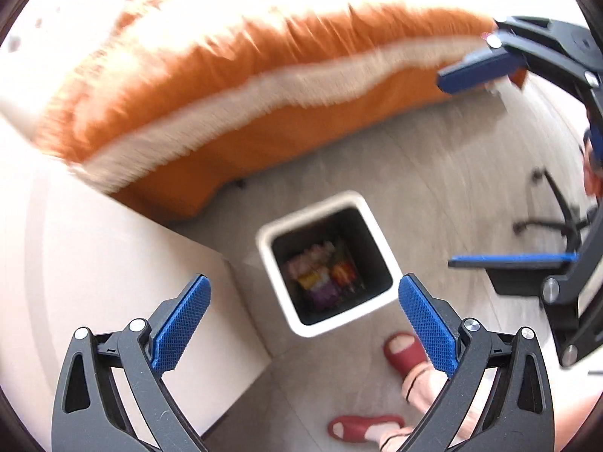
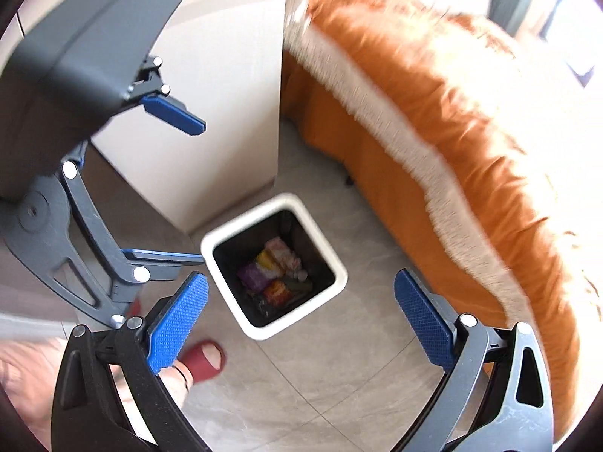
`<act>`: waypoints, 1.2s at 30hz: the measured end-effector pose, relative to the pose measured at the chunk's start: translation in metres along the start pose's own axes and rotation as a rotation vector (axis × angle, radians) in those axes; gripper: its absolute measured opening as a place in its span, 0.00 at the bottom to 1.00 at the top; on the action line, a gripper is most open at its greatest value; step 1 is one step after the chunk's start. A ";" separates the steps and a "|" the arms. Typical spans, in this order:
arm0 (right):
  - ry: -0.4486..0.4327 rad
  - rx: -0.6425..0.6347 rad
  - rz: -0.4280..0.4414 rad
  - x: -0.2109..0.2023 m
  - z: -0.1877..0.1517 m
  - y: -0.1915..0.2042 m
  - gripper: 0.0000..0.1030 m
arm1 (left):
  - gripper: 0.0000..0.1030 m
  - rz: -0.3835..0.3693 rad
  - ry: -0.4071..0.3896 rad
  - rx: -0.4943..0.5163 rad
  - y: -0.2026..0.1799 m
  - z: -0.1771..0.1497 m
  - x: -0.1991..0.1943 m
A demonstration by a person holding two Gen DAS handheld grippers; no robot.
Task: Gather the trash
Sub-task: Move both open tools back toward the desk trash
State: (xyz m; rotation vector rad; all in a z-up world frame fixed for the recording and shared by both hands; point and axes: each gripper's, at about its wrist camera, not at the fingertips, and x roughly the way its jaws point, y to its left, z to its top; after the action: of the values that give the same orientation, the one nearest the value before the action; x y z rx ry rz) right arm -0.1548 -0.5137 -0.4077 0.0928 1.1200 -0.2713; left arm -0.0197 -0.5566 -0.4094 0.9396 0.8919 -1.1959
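Left gripper (image 1: pixel 303 314) spread wide, holding nothing, hovering above the white bin (image 1: pixel 328 260). Right gripper (image 2: pixel 301 310) likewise wide and bare, above the same bin (image 2: pixel 273 265). Colourful wrappers (image 2: pixel 273 277) lying at the bin's bottom. Bin standing on tiled floor (image 2: pixel 339 376) between a pale cabinet (image 2: pixel 211 120) and an orange bedspread (image 2: pixel 433 120). Red slippers (image 1: pixel 403 350) near the bin.

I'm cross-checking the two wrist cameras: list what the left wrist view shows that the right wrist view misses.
Only the left wrist view shows both red slippers, including the second slipper, and black chair legs at the right edge.

Only the right wrist view shows the full front edge of the white cabinet.

Both show the white bin, colourful wrappers inside it, the orange fringed blanket, the grey tiled floor, and both grippers, left gripper and right gripper, open and empty.
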 end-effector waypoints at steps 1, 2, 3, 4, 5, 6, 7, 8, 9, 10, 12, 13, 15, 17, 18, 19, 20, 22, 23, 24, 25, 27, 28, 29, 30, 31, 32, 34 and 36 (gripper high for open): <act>-0.026 0.003 -0.015 -0.017 0.007 0.002 0.96 | 0.95 0.012 -0.018 -0.028 0.004 0.003 -0.018; -0.054 0.008 -0.027 -0.036 0.015 0.005 0.96 | 0.95 0.020 -0.049 -0.067 0.010 0.006 -0.043; -0.090 0.018 -0.039 -0.058 0.024 0.008 0.96 | 0.95 0.042 -0.081 -0.099 0.016 0.007 -0.066; -0.112 0.026 -0.047 -0.074 0.030 0.009 0.96 | 0.95 0.053 -0.108 -0.134 0.022 0.007 -0.088; -0.138 0.035 -0.053 -0.095 0.041 0.013 0.96 | 0.95 0.056 -0.125 -0.157 0.026 0.006 -0.103; -0.155 0.038 -0.059 -0.109 0.047 0.017 0.96 | 0.95 0.063 -0.148 -0.186 0.032 0.004 -0.122; -0.184 0.040 -0.066 -0.126 0.056 0.021 0.96 | 0.95 0.077 -0.168 -0.213 0.036 0.002 -0.139; -0.202 0.040 -0.067 -0.137 0.062 0.024 0.96 | 0.95 0.102 -0.197 -0.243 0.041 -0.001 -0.160; -0.230 0.038 -0.064 -0.152 0.072 0.030 0.96 | 0.95 0.125 -0.222 -0.268 0.046 -0.004 -0.179; -0.256 0.037 -0.054 -0.166 0.082 0.036 0.96 | 0.95 0.145 -0.241 -0.287 0.051 -0.009 -0.194; -0.300 0.034 -0.031 -0.186 0.100 0.047 0.96 | 0.95 0.202 -0.288 -0.333 0.065 -0.022 -0.229; -0.329 0.030 -0.014 -0.196 0.110 0.056 0.96 | 0.95 0.224 -0.301 -0.356 0.071 -0.028 -0.243; -0.372 0.017 0.032 -0.210 0.129 0.072 0.96 | 0.95 0.280 -0.328 -0.408 0.088 -0.047 -0.271; -0.407 -0.022 0.071 -0.218 0.146 0.093 0.96 | 0.95 0.345 -0.341 -0.441 0.104 -0.066 -0.292; -0.427 -0.052 0.086 -0.220 0.157 0.107 0.96 | 0.95 0.384 -0.344 -0.455 0.111 -0.076 -0.302; -0.441 -0.081 0.101 -0.223 0.167 0.118 0.96 | 0.95 0.425 -0.335 -0.479 0.121 -0.089 -0.311; -0.454 -0.114 0.118 -0.225 0.176 0.132 0.96 | 0.95 0.446 -0.326 -0.497 0.127 -0.098 -0.317; -0.482 -0.174 0.163 -0.229 0.196 0.162 0.96 | 0.95 0.502 -0.315 -0.548 0.143 -0.121 -0.332; -0.491 -0.200 0.191 -0.228 0.205 0.176 0.96 | 0.95 0.527 -0.306 -0.585 0.154 -0.137 -0.340; -0.502 -0.230 0.220 -0.226 0.216 0.192 0.96 | 0.95 0.545 -0.297 -0.623 0.164 -0.151 -0.346; -0.508 -0.251 0.242 -0.225 0.225 0.205 0.96 | 0.95 0.560 -0.291 -0.658 0.173 -0.165 -0.351; -0.505 -0.301 0.307 -0.219 0.243 0.234 0.96 | 0.95 0.590 -0.272 -0.737 0.190 -0.197 -0.361; -0.499 -0.318 0.330 -0.215 0.250 0.247 0.96 | 0.95 0.612 -0.263 -0.767 0.198 -0.214 -0.365; -0.490 -0.337 0.347 -0.210 0.257 0.260 0.96 | 0.95 0.628 -0.255 -0.783 0.202 -0.225 -0.368; -0.478 -0.362 0.360 -0.205 0.264 0.275 0.96 | 0.95 0.645 -0.241 -0.803 0.209 -0.240 -0.371; -0.470 -0.379 0.369 -0.199 0.268 0.285 0.96 | 0.95 0.657 -0.234 -0.815 0.215 -0.250 -0.373; -0.462 -0.396 0.373 -0.194 0.273 0.297 0.96 | 0.95 0.676 -0.233 -0.835 0.222 -0.262 -0.375; -0.439 -0.430 0.338 -0.179 0.284 0.321 0.96 | 0.95 0.693 -0.224 -0.876 0.236 -0.283 -0.378; -0.426 -0.444 0.291 -0.166 0.288 0.339 0.96 | 0.95 0.705 -0.210 -0.918 0.252 -0.302 -0.375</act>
State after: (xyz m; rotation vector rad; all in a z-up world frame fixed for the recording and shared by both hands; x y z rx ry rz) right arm 0.1179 -0.2190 -0.1542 -0.1893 0.7089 0.2144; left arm 0.1535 -0.1179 -0.1408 0.2975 0.7227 -0.1973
